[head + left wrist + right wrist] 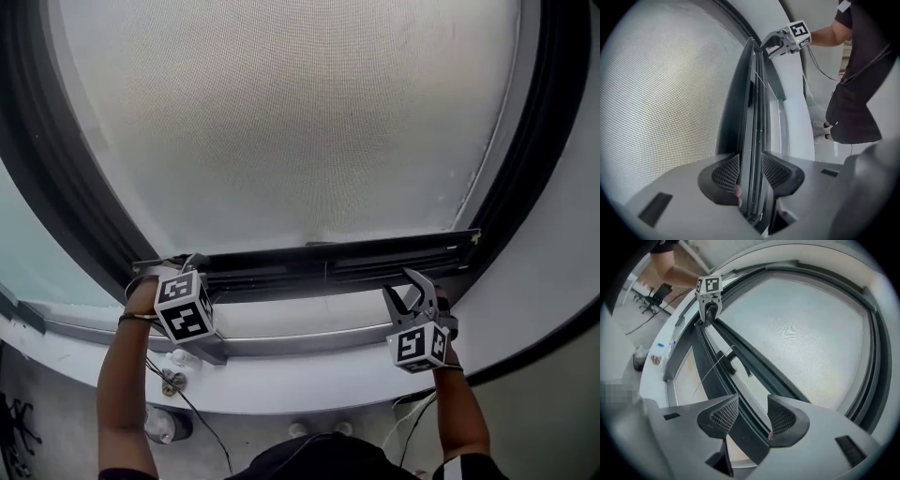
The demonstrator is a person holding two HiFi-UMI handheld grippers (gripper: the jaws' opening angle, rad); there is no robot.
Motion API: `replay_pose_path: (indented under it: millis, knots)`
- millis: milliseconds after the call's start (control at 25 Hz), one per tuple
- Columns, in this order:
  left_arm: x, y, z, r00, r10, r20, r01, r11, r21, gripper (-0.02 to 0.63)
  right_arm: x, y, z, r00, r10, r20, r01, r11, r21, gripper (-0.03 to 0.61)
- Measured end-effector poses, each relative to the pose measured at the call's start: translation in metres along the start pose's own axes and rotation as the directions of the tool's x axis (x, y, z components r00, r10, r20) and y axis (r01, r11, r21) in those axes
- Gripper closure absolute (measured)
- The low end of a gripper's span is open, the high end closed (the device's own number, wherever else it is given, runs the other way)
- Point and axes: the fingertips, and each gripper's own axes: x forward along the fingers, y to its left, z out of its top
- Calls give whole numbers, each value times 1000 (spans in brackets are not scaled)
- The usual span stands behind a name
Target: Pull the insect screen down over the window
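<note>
The grey mesh insect screen covers most of the window. Its dark bottom bar runs level, a little above the lower window frame. My left gripper is shut on the bar's left end; in the left gripper view the bar runs away between the pads, which press on both its sides. My right gripper stands open just below the bar's right end. In the right gripper view the bar passes between the spread pads, and neither pad visibly touches it.
A white sill curves below the window, with the dark window frame at both sides. A bottle and loose cables lie on the floor beneath. The person's feet show at the bottom.
</note>
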Motion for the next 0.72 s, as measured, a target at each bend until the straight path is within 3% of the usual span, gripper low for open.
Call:
replay_pose_path:
  millis: [120, 280, 480, 720]
  knots:
    - [0, -1, 0, 1000, 2, 13, -1, 1000, -3, 465, 6, -19, -12, 998, -1, -70, -12, 982, -189, 399]
    - [0, 0, 0, 1000, -1, 19, 1, 1000, -6, 465, 8, -36, -24, 991, -17, -131, -34, 927, -373, 397]
    - [0, 1, 1, 1000, 13, 16, -13, 1000, 1, 465, 11, -55, -27, 989, -38, -146, -40, 868, -494, 397]
    - [1, 1, 0, 1000, 20, 16, -20, 1000, -1, 465, 19, -51, -42, 967, 40, -250, -173, 824, -539, 396]
